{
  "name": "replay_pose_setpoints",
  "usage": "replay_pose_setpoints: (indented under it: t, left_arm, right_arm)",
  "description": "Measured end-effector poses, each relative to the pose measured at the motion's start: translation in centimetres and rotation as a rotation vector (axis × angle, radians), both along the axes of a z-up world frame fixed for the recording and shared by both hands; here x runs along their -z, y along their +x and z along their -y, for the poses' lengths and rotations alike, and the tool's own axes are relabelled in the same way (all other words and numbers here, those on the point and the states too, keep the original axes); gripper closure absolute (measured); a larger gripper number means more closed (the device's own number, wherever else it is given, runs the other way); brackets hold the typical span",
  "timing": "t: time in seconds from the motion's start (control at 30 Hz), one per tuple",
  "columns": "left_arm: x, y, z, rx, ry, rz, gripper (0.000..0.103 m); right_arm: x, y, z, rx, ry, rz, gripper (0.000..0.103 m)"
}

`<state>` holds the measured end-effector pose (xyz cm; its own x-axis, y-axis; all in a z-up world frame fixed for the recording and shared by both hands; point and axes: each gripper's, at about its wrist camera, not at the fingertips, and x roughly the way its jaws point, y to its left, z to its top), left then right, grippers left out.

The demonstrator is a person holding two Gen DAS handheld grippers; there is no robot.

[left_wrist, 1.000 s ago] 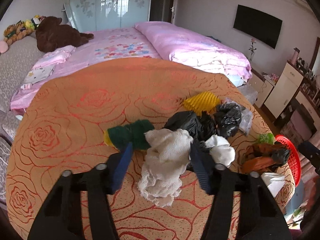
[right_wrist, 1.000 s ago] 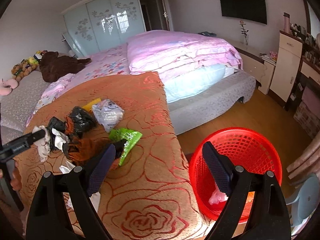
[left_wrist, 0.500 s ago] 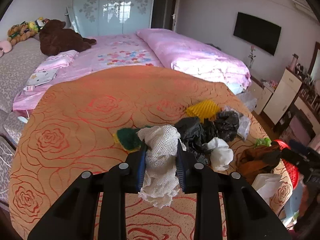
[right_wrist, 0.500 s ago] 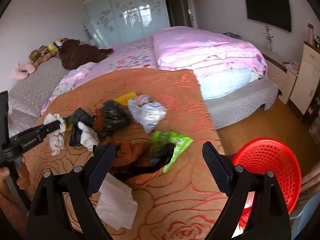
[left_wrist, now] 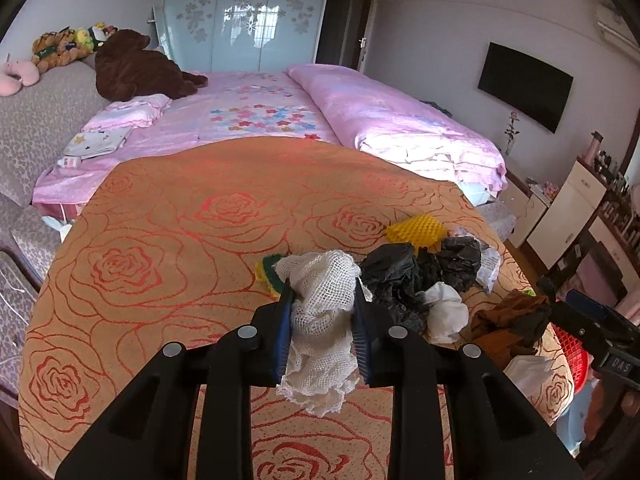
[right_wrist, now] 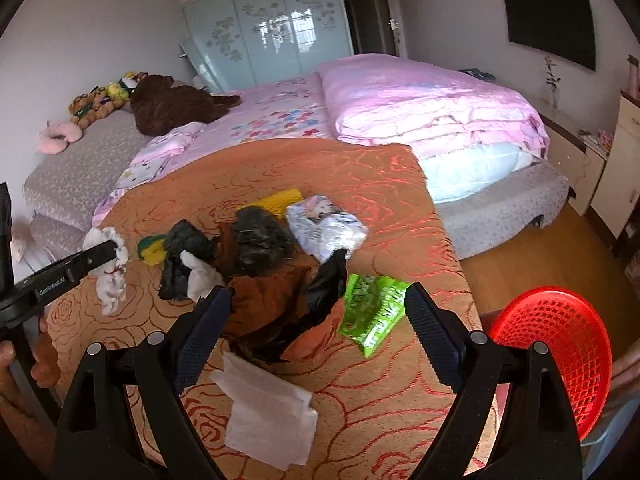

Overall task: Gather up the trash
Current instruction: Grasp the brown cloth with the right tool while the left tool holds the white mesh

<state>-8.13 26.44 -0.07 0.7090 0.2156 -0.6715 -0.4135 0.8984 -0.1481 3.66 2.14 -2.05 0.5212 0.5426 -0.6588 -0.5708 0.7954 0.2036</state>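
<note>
My left gripper (left_wrist: 322,288) is shut on a white mesh cloth (left_wrist: 320,320), which hangs a little above the orange rose tablecloth (left_wrist: 160,260). The right wrist view shows that cloth (right_wrist: 110,280) at the far left in the left gripper (right_wrist: 116,248). Beside it lies a trash pile: a green-yellow sponge (left_wrist: 268,270), black bags (left_wrist: 396,276), a yellow mesh (left_wrist: 418,230) and a white tissue (left_wrist: 446,312). My right gripper (right_wrist: 318,294) stands open over a brown and black bag (right_wrist: 272,300), touching nothing. A green wrapper (right_wrist: 372,308) and a white napkin (right_wrist: 268,412) lie near it.
A red basket (right_wrist: 560,340) stands on the floor past the table's right edge. A clear plastic bag (right_wrist: 324,228) lies behind the pile. A pink bed (left_wrist: 360,120) is beyond the table, with a white cabinet (left_wrist: 560,208) at the right wall.
The left jaws closed on the white mesh cloth and raised it a little. The right gripper swung left from over the red basket to over the brown bag, still open.
</note>
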Motion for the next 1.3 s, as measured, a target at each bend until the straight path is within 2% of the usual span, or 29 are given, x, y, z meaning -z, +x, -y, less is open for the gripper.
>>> replay_pose_setpoints:
  t: [0.27,0.67,0.83,1.03,1.3]
  left_arm:
    - [-0.2,-0.2,0.3,0.005,0.005,0.01,0.078]
    - [-0.6,0.0,1.2,0.03,0.024,0.017,0.078]
    - [-0.6,0.0,1.3,0.031,0.027,0.015,0.078]
    - [-0.7,0.1,1.4,0.037,0.03,0.018,0.078]
    - [-1.3,0.1,1.8,0.053,0.038,0.034,0.078]
  right_arm:
    - [0.0,0.0,0.4,-0.012,0.033,-0.011,0.017]
    - [2.4,1.1,-3.9,-0.092,-0.075,-0.021,0.018]
    - [2.9,1.3,-4.7,-0.107,-0.09,-0.034,0.036]
    - [2.2,1.2,-5.2,-0.128,-0.082,-0.019,0.058]
    - [0.4,0.7,-4.9,-0.134,-0.057,0.02,0.061]
